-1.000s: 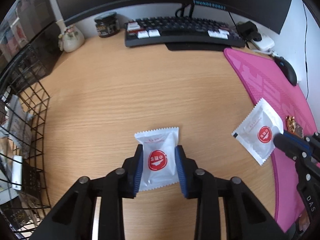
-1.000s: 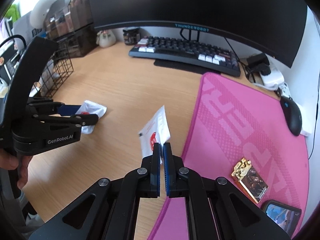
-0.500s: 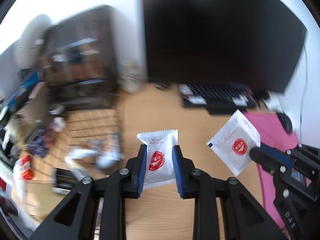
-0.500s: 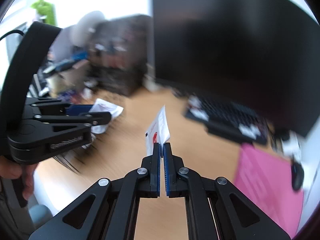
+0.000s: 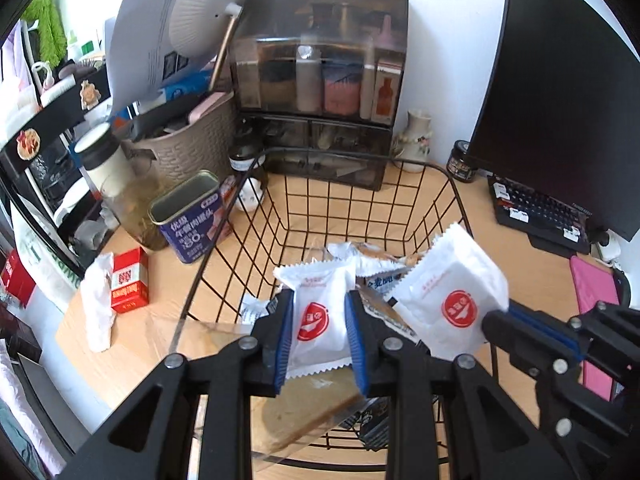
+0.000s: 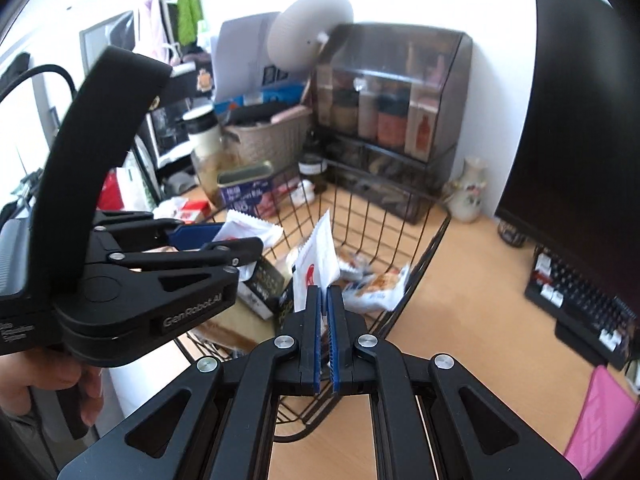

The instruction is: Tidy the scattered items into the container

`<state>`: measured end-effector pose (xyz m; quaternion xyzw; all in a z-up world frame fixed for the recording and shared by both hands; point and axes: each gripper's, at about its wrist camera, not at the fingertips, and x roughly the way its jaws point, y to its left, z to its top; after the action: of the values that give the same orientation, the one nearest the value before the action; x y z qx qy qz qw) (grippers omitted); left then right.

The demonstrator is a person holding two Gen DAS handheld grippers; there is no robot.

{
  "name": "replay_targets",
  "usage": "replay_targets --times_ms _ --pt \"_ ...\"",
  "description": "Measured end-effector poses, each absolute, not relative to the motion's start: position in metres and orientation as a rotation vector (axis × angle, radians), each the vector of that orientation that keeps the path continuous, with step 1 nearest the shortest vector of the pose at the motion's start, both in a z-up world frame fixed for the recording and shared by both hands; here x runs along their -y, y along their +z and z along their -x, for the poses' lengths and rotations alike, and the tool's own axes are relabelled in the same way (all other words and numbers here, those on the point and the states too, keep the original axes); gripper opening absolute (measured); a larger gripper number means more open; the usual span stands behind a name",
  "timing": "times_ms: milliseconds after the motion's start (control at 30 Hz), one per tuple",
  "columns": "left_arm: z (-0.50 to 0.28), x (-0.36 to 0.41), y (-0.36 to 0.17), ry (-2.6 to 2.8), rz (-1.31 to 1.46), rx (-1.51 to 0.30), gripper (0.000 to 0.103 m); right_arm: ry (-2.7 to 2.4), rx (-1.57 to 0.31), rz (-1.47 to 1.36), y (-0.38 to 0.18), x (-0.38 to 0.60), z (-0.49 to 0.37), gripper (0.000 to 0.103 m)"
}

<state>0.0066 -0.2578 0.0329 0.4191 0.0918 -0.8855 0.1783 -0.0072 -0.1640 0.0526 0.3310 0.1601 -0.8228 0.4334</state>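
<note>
Sachets: we carry two, one per gripper, both hanging over the wire basket [image 5: 456,200], our landmark throughout. The left gripper [image 5: 318,338] clamps its sachet [image 5: 316,312] across the short width, so the packet's long axis runs forward along the fingers, out toward the basket's far wall. The right gripper [image 6: 324,320] pinches the other sachet [image 6: 318,256] by a lower edge, jaws nearly together on the thin seal; this packet stands edge-on and upright, long axis pointing up and away from the fingers. In the left view the same packet [image 5: 452,300] appears tilted, just right of the first and above the basket's right half.

The relation that matters for the coming move, as we judge it: each sachet lies directly ahead of its fingers and above the basket's open top, with loose wrapped packets [image 6: 376,286] already on the basket floor below. Release should therefore drop both inside. The left gripper sits nearer the basket's middle, the right nearer its right rim.

Count: two sachets held, two grippers, one basket; the packets inside we cannot count exactly, several at least. Beyond the basket's left wall stand one blue tin [image 5: 190,220] and one red box [image 5: 130,282].
</note>
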Motion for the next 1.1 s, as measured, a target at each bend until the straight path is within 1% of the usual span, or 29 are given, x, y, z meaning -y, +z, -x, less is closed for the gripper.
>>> replay_targets --times_ms 167,200,233,267,300,367,400,433,500,600,700,767,800,867,1000,1100 --pt "-0.008 0.256 0.029 -2.512 -1.184 -0.269 0.028 -2.048 -0.398 -0.833 0.051 0.161 0.012 0.005" --pt "-0.008 0.255 0.029 -2.513 -1.187 -0.271 0.029 -2.052 -0.401 -0.833 0.052 0.161 0.010 0.005" --pt "-0.008 0.254 0.029 -2.521 -1.189 -0.275 0.033 -2.068 -0.407 -0.834 0.052 0.159 0.009 0.008" --pt "-0.008 0.253 0.030 -2.531 -1.189 -0.289 0.047 -2.089 -0.425 -0.847 0.052 0.160 0.010 0.019" --pt "-0.008 0.254 0.030 -2.529 -1.190 -0.310 0.052 -2.101 -0.432 -0.856 0.051 0.158 0.012 0.031" --pt "-0.008 0.259 0.029 -2.485 -1.199 -0.341 0.077 -2.149 -0.421 -0.866 0.053 0.151 0.017 0.047" --pt "-0.008 0.259 0.031 -2.485 -1.199 -0.360 0.082 -2.153 -0.392 -0.869 0.054 0.145 0.019 0.049" --pt "-0.009 0.260 0.031 -2.491 -1.200 -0.386 0.089 -2.146 -0.361 -0.873 0.056 0.139 0.022 0.054" --pt "-0.009 0.257 0.031 -2.492 -1.216 -0.412 0.089 -2.150 -0.330 -0.880 0.059 0.127 0.024 0.056" --pt "-0.007 0.237 0.031 -2.494 -1.237 -0.352 0.089 -2.198 -0.348 -0.892 0.060 0.110 0.023 0.056" --pt "-0.006 0.217 0.029 -2.525 -1.260 -0.339 0.089 -2.260 -0.335 -0.918 0.060 0.082 0.023 0.056" --pt "-0.003 0.203 0.027 -2.544 -1.284 -0.325 0.089 -2.289 -0.300 -0.949 0.058 0.061 0.026 0.065" --pt "-0.002 0.195 0.025 -2.551 -1.297 -0.307 0.089 -2.299 -0.287 -0.958 0.057 0.053 0.027 0.066" --pt "-0.001 0.179 0.023 -2.565 -1.323 -0.272 0.089 -2.332 -0.289 -0.966 0.056 0.038 0.026 0.066" --pt "-0.007 0.158 0.023 -2.590 -1.330 -0.263 0.089 -2.360 -0.259 -0.992 0.052 0.010 0.023 0.067" --pt "-0.011 0.143 0.024 -2.609 -1.333 -0.253 0.089 -2.371 -0.270 -1.002 0.050 -0.002 0.019 0.067"
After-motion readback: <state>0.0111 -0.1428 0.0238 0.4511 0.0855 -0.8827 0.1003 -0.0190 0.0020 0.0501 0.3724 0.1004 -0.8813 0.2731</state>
